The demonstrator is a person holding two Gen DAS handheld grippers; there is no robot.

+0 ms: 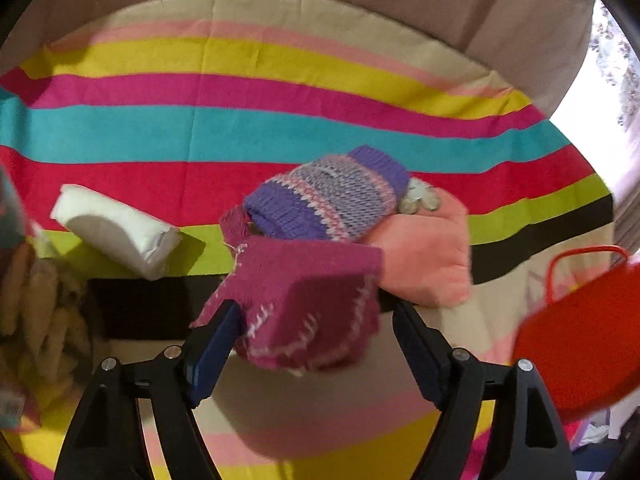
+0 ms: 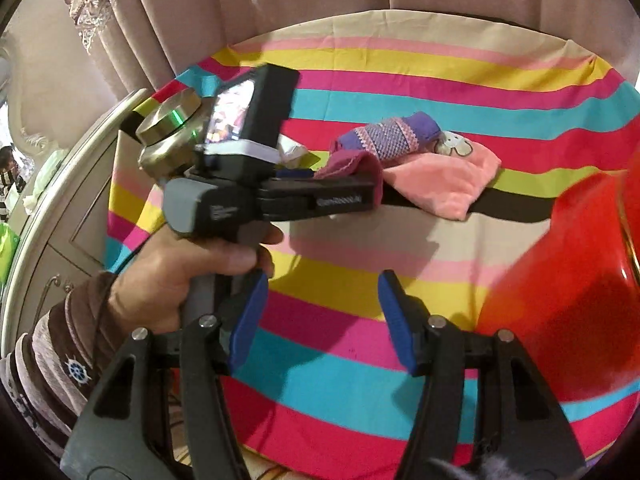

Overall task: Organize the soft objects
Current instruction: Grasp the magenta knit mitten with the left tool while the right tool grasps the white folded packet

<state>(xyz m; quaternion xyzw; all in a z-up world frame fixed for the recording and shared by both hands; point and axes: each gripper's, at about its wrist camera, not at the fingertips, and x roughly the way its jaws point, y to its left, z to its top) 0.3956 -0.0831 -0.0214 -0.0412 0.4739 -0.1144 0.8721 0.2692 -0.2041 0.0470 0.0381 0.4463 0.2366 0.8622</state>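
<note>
Magenta knit sock [image 1: 304,300] lies between my left gripper [image 1: 316,320] fingers, spread wide, nothing pinched, long axis slanting away toward the purple striped sock [image 1: 332,196] and pink cloth [image 1: 428,256] | right gripper [image 2: 320,320] wide open, empty, farther back | red basket [image 2: 560,300] to the right | striped cloth [image 1: 280,128], curtains [image 2: 280,8] behind.

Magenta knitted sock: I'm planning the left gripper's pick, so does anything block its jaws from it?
Nothing visible does: the magenta knitted sock already lies between the open left gripper jaws.
</note>
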